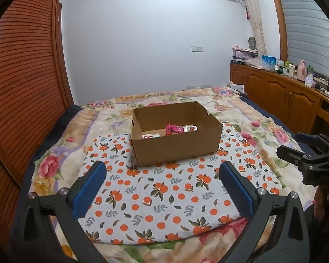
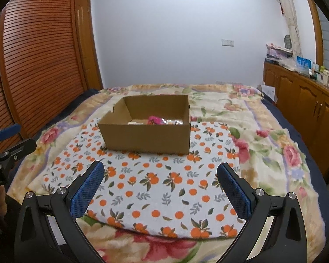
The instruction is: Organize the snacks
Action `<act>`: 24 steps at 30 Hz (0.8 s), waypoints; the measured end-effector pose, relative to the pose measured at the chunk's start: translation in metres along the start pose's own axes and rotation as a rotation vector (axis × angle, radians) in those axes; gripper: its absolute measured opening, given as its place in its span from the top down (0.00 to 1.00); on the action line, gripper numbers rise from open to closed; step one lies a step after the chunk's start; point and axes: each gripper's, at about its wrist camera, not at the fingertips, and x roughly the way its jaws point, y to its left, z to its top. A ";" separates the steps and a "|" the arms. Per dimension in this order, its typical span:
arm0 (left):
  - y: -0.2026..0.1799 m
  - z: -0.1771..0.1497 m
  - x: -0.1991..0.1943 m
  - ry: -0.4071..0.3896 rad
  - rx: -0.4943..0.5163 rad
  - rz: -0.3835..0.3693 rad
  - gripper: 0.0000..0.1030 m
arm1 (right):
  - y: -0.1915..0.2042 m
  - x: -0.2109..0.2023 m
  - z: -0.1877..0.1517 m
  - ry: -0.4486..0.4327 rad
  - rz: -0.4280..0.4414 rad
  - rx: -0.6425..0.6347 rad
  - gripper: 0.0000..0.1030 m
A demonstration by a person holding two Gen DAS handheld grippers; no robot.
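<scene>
Bed, orange-print mat (image 1: 164, 195) bare up front. Cardboard box (image 1: 175, 146) wall hides most of the snack packets (image 1: 174, 129). My left tongs (image 1: 162, 173) and right tongs (image 2: 160, 173) both released, holding nothing.

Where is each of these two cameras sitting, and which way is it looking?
Left wrist: on the left gripper, looking forward between its open blue fingers at the box on the mat; the right gripper shows at the right edge.
Right wrist: on the right gripper, also open, facing the same box from further right; the left gripper shows at the left edge.
Shared: box, snacks inside it, mat, bed, cabinets.
</scene>
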 end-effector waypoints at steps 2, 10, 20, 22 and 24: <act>0.002 -0.002 -0.001 -0.004 -0.001 0.003 0.00 | -0.001 0.001 -0.004 0.003 0.000 0.003 0.00; 0.004 -0.008 0.010 -0.004 -0.016 0.000 0.00 | -0.010 0.010 -0.018 0.013 -0.015 0.020 0.00; 0.008 -0.017 0.021 0.014 -0.030 0.007 0.00 | -0.019 0.021 -0.027 0.014 -0.021 0.031 0.00; 0.010 -0.018 0.021 0.013 -0.035 0.011 0.00 | -0.021 0.023 -0.028 0.018 -0.022 0.040 0.00; 0.010 -0.018 0.021 0.011 -0.037 0.014 0.00 | -0.023 0.023 -0.028 0.014 -0.026 0.051 0.00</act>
